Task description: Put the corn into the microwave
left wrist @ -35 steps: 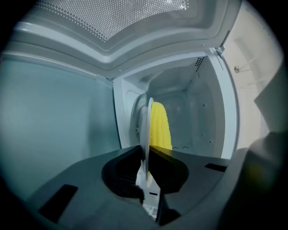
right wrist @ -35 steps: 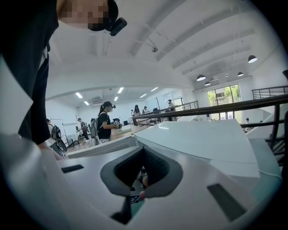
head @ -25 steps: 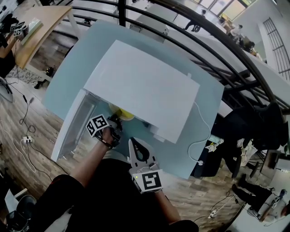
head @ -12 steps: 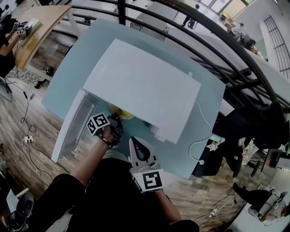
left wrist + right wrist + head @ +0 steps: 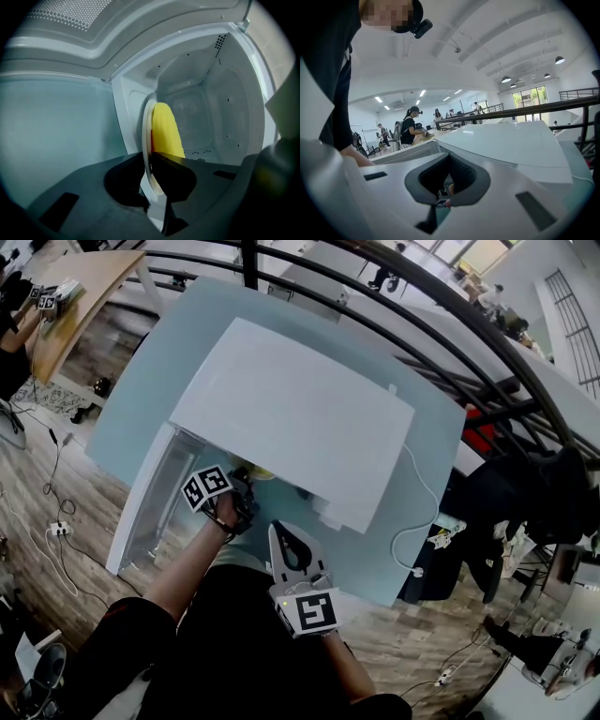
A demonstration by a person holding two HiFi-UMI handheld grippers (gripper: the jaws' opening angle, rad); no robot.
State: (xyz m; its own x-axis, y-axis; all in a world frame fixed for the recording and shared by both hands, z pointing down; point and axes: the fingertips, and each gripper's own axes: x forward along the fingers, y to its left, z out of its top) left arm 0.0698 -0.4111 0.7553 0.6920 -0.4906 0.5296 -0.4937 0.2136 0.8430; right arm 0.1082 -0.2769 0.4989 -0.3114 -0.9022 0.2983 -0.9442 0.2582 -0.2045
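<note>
- The corn [image 5: 166, 131] is carried on a white plate [image 5: 146, 140]. It lies just beyond the jaws of the left gripper [image 5: 153, 168], at the mouth of the microwave [image 5: 201, 103].
- The left jaws are clamped on the near rim of the plate, which is seen edge-on between them.
- The cob is judged light, firm and round, so it is likely to roll on the smooth plate.
- The plate is judged stiff and breakable. Held by one edge it levers down, so a firm grip on the rim and a level carry are called for.
- The right gripper [image 5: 440, 197] is held back with its jaws together and nothing between them.
- Compared with the earlier head view, less yellow is seen under the microwave's top edge and the left gripper [image 5: 246, 486] is found slightly nearer the opening. The right gripper [image 5: 284, 538] is unchanged.
</note>
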